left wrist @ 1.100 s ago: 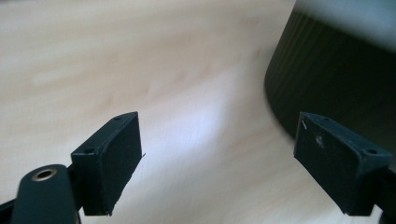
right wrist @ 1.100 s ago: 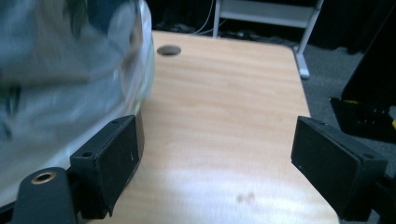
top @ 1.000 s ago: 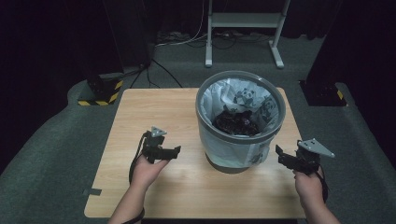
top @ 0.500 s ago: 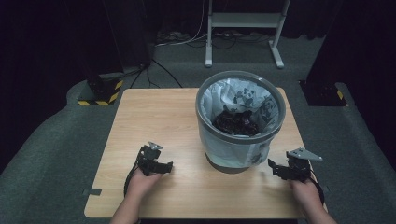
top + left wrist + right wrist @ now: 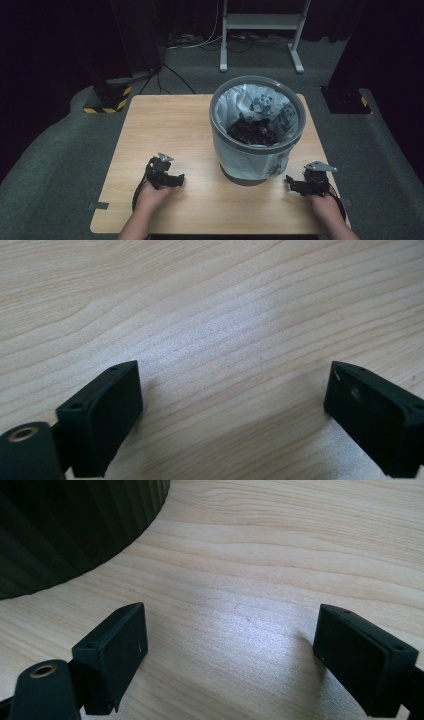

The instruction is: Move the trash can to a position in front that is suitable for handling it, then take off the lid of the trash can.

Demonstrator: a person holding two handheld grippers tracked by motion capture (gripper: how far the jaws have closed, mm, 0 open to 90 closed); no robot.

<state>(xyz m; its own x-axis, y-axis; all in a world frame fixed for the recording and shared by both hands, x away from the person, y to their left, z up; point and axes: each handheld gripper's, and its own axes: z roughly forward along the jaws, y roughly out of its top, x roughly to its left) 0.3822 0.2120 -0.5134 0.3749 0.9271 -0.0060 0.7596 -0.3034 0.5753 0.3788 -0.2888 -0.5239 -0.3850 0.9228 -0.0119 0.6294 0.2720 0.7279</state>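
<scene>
A grey bin (image 5: 257, 132) is standing on the far right part of a wooden table (image 5: 165, 120), lined with a pale bag printed with pandas and holding dark scraps at the bottom. The right gripper (image 5: 291, 182) is resting low on the table just beside the bin's base, on its right, its jaws spread wide with bare wood between them; in the right gripper view (image 5: 230, 652) the bin's ribbed dark wall (image 5: 75, 525) is curving across the upper left. The left gripper (image 5: 179, 178) is lying near the table's front edge, well to the left of the bin. Its jaws have just been opening and are grasping nothing, as the left gripper view (image 5: 232, 405) is showing.
</scene>
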